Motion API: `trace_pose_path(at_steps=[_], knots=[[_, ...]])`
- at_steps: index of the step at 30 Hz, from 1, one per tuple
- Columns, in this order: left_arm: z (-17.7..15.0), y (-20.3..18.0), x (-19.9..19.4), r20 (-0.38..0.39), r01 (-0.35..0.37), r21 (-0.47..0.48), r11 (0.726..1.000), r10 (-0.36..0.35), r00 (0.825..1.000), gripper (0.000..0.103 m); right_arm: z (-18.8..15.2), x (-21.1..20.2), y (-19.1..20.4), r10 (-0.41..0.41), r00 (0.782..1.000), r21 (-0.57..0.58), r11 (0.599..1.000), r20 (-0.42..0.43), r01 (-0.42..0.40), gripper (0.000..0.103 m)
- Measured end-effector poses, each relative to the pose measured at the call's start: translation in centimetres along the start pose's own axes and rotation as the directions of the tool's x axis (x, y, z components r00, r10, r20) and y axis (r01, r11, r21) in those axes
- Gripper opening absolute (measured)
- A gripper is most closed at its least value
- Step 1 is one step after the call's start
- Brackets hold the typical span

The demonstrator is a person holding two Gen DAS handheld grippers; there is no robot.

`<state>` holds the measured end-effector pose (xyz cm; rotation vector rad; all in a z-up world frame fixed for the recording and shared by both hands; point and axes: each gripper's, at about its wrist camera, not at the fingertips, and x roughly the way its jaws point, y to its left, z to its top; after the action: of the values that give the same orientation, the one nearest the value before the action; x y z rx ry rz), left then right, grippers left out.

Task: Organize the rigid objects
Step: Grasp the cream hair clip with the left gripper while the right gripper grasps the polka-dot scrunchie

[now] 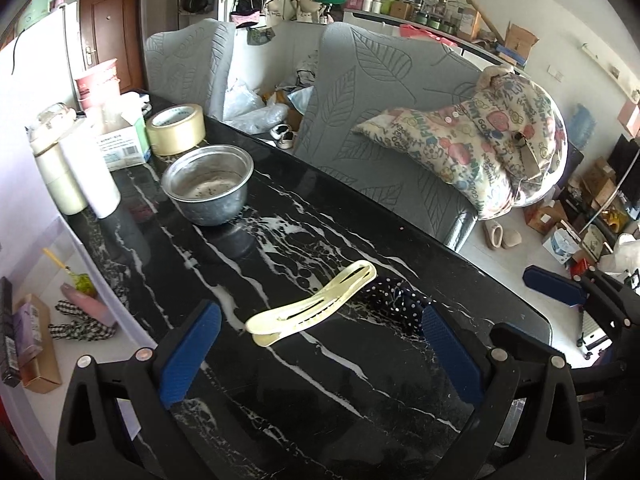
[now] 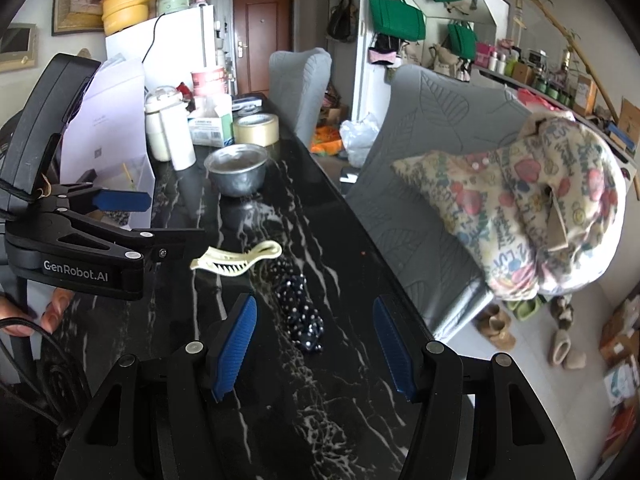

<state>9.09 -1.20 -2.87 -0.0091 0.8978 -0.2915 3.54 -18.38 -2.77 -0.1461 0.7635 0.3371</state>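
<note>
While the left tongs [image 1: 316, 344] hang over the black marble worktop [image 1: 360, 380], their blue pads stand apart with nothing between them, and the cream hair clip [image 1: 312, 304] lies flat just ahead, within their span. A dark polka-dot scrunchie [image 1: 396, 300] touches the clip's far side, and a metal bowl [image 1: 208, 190] sits farther back, near a roll of tape [image 1: 176, 130]. To take the clip cleanly, I judge the tongs should close across its narrow middle, clear of the soft scrunchie, which is not rigid. The clip's teeth are hidden in this view.

In the right wrist view, the right tongs [image 2: 314, 350] are likewise apart and empty, above the scrunchie [image 2: 300, 308]. The left tongs [image 2: 168, 220] reach in from the side, one tip just before the clip [image 2: 236, 260], whose teeth show here. Whether that tip touches the clip cannot be told. A fingertip [image 2: 56, 308] shows at the left edge; the rest of the hand is cut off.
</note>
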Motion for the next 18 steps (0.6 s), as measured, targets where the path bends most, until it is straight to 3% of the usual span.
trace_pose_path(at_steps=[6, 18], knots=[[-0.4, -0.2, 1.5, 0.018, 0.018, 0.026, 0.999, -0.019, 1.000, 0.103, -0.9, 1.8, -0.4, 0.019, 0.999, 0.016, 1.000, -0.031, -0.019, 0.061], [-1.4, 1.3, 5.6, -0.062, 0.032, -0.010, 0.999, -0.033, 0.998, 0.103, -1.7, 5.4, -0.4, 0.035, 0.997, 0.031, 0.999, -0.063, -0.033, 0.061]])
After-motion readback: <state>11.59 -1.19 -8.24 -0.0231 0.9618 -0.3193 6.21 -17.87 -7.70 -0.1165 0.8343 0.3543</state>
